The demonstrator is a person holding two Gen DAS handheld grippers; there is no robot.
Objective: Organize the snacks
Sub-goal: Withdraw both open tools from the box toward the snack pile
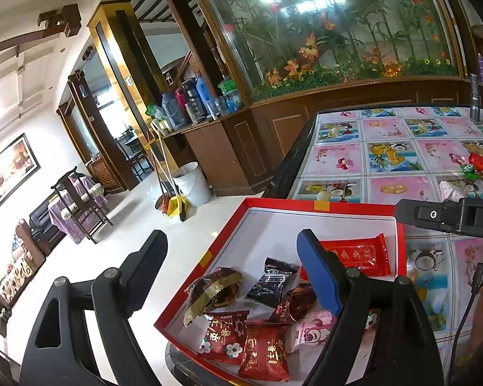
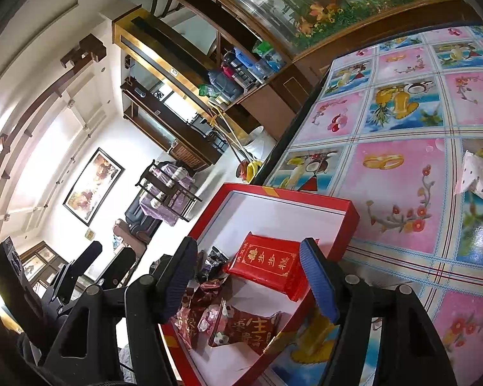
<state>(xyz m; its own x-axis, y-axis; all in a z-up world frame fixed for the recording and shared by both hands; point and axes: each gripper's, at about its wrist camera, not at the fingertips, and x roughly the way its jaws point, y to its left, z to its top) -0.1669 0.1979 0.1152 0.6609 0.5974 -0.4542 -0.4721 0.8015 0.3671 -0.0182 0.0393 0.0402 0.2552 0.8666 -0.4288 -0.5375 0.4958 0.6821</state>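
A red box (image 1: 273, 204) with a white inside sits at the table's near corner and holds several wrapped snacks: a long red bar (image 1: 357, 254), a black packet (image 1: 272, 281), a brown round one (image 1: 214, 289) and red packets (image 1: 223, 336). My left gripper (image 1: 232, 276) is open and empty, with its jaws over the box's left edge. My right gripper (image 2: 248, 280) is open and empty above the box (image 2: 351, 217), its jaws on either side of the red bar (image 2: 267, 262). More snacks (image 1: 478, 169) lie on the table to the right.
The table (image 2: 399, 173) has a glossy pink and blue patterned cloth. A white spotted packet (image 2: 479, 173) lies at the right. Past the table's left edge are the floor, a white bucket (image 1: 191, 183) and a wooden cabinet (image 1: 241, 148).
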